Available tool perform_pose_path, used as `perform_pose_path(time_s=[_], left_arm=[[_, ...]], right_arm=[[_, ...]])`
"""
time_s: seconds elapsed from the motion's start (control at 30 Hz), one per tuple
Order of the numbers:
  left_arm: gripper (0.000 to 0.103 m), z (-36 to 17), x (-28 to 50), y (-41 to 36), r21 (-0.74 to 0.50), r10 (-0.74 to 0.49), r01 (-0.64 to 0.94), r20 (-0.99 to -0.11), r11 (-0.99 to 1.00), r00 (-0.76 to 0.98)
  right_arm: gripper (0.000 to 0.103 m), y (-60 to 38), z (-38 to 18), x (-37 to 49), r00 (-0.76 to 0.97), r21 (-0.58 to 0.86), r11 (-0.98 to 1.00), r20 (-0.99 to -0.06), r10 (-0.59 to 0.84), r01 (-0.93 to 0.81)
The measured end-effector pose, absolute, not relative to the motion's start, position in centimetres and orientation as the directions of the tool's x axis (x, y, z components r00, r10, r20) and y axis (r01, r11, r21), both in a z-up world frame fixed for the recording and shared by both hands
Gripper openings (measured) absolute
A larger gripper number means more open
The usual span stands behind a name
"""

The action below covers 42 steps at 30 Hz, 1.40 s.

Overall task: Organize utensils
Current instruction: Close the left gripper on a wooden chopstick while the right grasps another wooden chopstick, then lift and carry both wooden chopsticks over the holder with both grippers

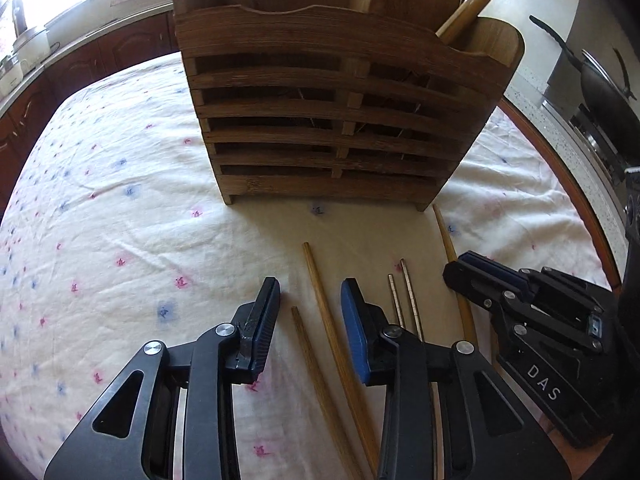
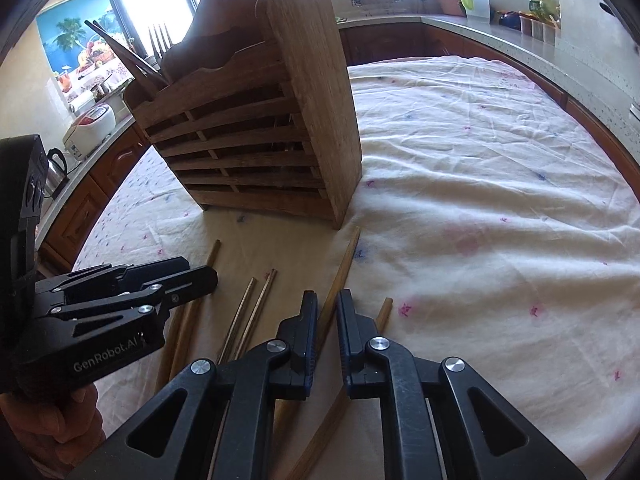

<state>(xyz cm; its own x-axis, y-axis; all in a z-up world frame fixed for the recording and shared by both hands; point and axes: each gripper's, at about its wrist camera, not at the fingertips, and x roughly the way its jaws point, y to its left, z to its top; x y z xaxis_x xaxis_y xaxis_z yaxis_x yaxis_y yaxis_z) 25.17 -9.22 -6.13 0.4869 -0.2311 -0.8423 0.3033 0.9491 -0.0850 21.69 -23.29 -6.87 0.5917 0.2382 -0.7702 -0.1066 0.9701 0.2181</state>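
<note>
Loose chopsticks (image 1: pixel 324 320) flat on clothed tabletop (image 1: pixel 120 200), just in front of wooden holder (image 1: pixel 328 120). Left gripper (image 1: pixel 310 304) narrow, straddling two without pinching. Right gripper (image 2: pixel 326 312) nearly shut around one chopstick (image 2: pixel 340 276), likely for lifting into holder.

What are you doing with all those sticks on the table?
A person is tidying chopsticks into the wooden holder with two handheld tools. The left gripper sits around two wooden chopsticks lying on the tablecloth, not squeezing them yet. The right gripper is closed on another chopstick.
</note>
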Motion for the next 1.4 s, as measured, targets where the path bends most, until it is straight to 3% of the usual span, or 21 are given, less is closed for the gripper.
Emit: perform_pose_path(time_s=[0.07,0.23,0.4,0.57,0.8,1.1,1.4], left_arm=[[0.015,-6.2,25.1,-9.5,-0.073,-0.226,0.311,-0.843,0.947,0.489],[0.008,-6.3,25.2,-9.2,-0.082,-0.231,0.308,-0.842,0.948,0.488],[0.007,-6.1,25.0,-7.7,-0.16,-0.286,0.288,-0.831,0.944,0.477],[0.006,-3.7,23.4,-5.2,-0.231,-0.341,0.268,-0.789,0.935,0.511],[0.005,0.8,20.8,-0.8,-0.336,-0.422,0.256,-0.702,0.907,0.573],[0.005,4.8,18.2,0.5,-0.335,-0.446,0.295,-0.642,0.895,0.623],[0.004,6.8,16.7,2.4,-0.354,-0.44,0.274,-0.587,0.894,0.679]], right_arm=[[0.014,-23.1,-6.8,22.0,0.592,0.213,0.971,-0.771,0.235,-0.108],[0.015,-23.0,-6.8,22.7,0.602,0.212,0.973,-0.767,0.221,-0.087],[0.011,-22.2,-6.8,23.0,0.607,0.154,0.983,-0.773,0.185,-0.102],[0.008,-23.6,-6.0,21.8,0.609,0.253,0.963,-0.751,0.255,-0.09],[0.006,-24.6,-0.8,18.2,0.694,0.31,0.941,-0.649,0.313,-0.135],[0.006,-25.9,5.8,14.8,0.786,0.325,0.928,-0.518,0.337,-0.184],[0.006,-26.1,8.3,13.7,0.827,0.314,0.928,-0.454,0.331,-0.2]])
